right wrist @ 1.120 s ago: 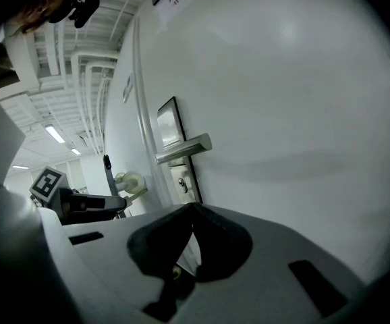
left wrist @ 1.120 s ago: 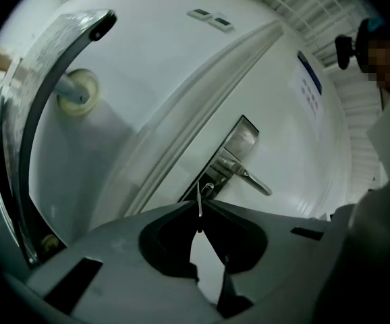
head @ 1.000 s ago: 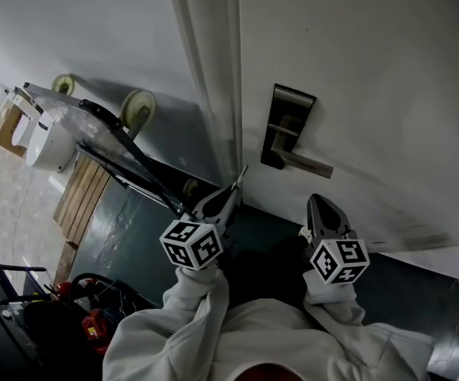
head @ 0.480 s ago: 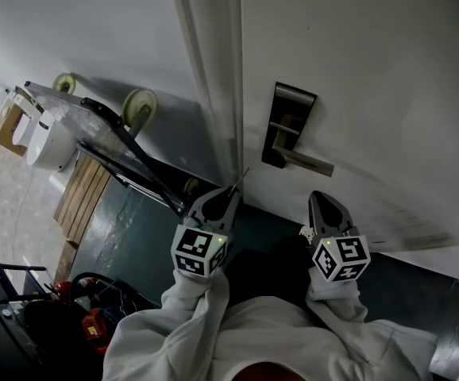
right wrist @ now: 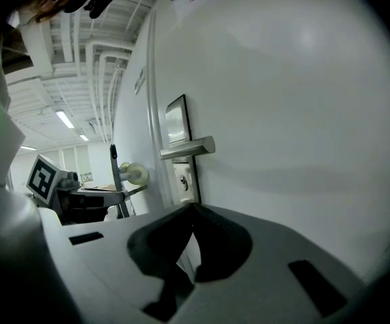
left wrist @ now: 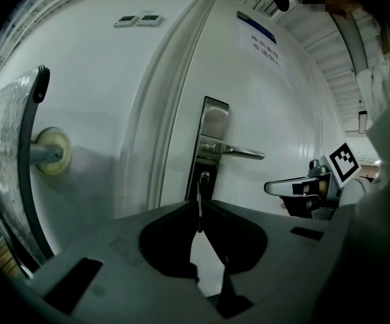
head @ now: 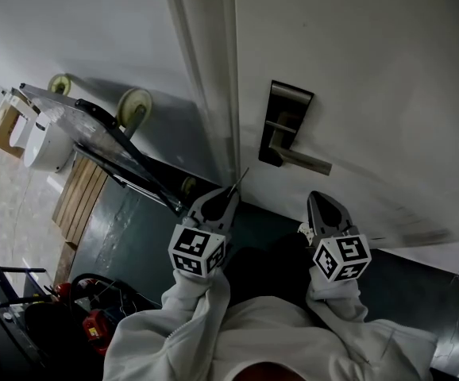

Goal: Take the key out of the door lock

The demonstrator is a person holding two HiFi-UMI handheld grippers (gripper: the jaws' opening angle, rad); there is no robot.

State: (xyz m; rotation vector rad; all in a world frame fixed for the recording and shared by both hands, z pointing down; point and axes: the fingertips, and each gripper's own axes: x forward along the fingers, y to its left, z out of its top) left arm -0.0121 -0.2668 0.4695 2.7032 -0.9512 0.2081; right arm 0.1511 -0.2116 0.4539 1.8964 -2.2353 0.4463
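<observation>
left gripper view: the left gripper (left wrist: 199,206) has its jaws pressed together on a thin silver metal key (left wrist: 199,216). blade upright, out of the keyhole in the dark metal lock plate (left wrist: 208,130) on the white door (left wrist: 283,106). head view: key tip just short of the plate's lower corner, not touching. right gripper (right wrist: 191,209) jaws closed together, nothing between them, pointing at the door below the silver lever handle (right wrist: 188,148).
</observation>
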